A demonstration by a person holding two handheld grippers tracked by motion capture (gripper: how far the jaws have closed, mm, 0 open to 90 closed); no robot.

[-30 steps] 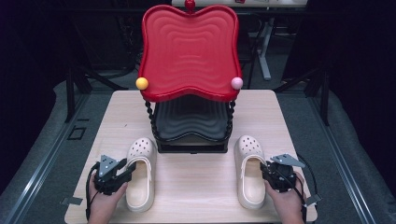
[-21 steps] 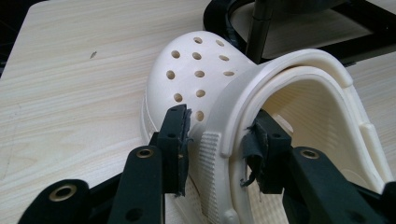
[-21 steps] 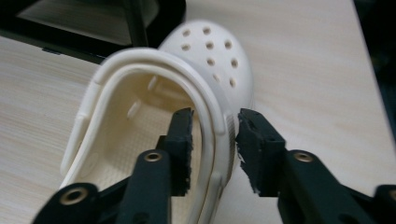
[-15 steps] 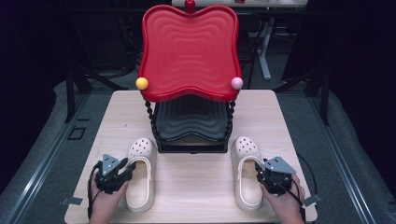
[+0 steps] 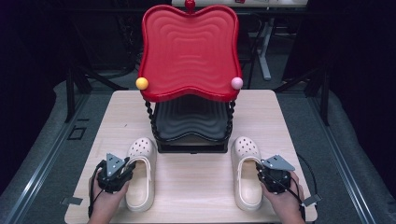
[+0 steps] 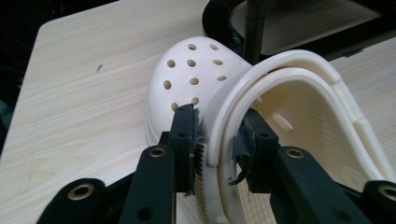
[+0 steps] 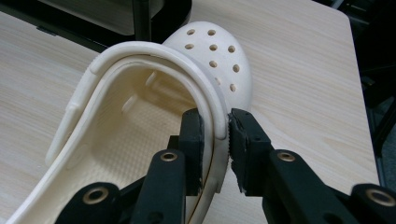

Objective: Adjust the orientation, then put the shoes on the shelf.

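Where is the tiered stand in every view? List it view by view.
High view: tiered stand at centre, at the back of the table.
Left gripper view: top right, behind the left clog toe.
Right gripper view: top left, behind the right clog toe.
Shared landmark: the light wooden table.

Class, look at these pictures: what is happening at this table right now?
A person holds a gripper in each hand, working on a pair of cream clogs on a wooden table. The left gripper has just been closing on the side wall of the left clog, one jaw inside, one outside. The right gripper has just been closing on the outer wall of the right clog. Both clogs lie flat, toes toward a two-tier stand with a red top tray.
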